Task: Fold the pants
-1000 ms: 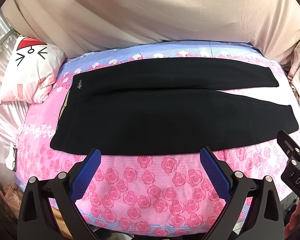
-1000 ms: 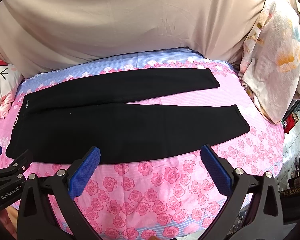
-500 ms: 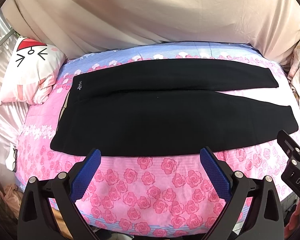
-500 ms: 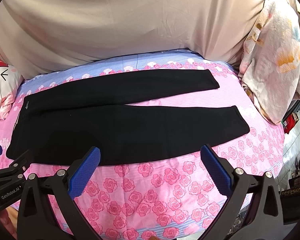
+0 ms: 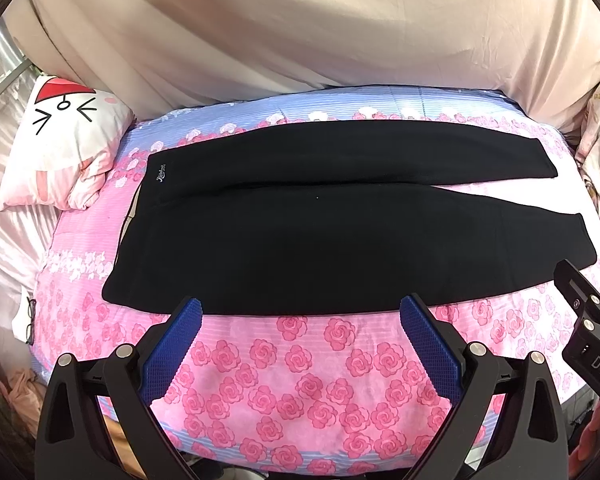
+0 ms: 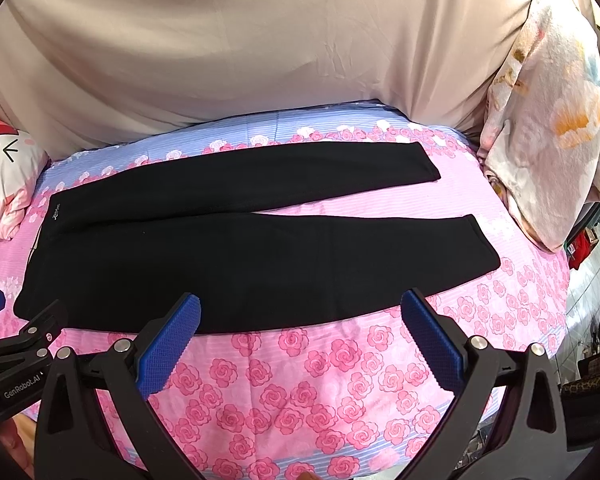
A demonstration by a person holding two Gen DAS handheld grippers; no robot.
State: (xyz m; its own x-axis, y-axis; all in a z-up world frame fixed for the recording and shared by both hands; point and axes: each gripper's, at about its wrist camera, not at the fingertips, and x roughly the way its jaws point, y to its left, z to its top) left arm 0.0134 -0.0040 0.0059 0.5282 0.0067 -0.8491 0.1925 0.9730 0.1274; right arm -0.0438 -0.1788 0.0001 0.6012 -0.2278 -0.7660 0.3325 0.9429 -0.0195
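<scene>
While the black fabric pants [image 5: 340, 220] lie flat across the frame's middle on the pink rose-print bed [image 5: 320, 364], waistband at left, both the left hand-held gripper [image 5: 300, 310] and right hand-held gripper [image 6: 300, 306] hover apart, empty, at the lower edge.

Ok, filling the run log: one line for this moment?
black fabric pants: flat, unfolded on rose-print bedsheet | left gripper: open | right gripper: open
</scene>
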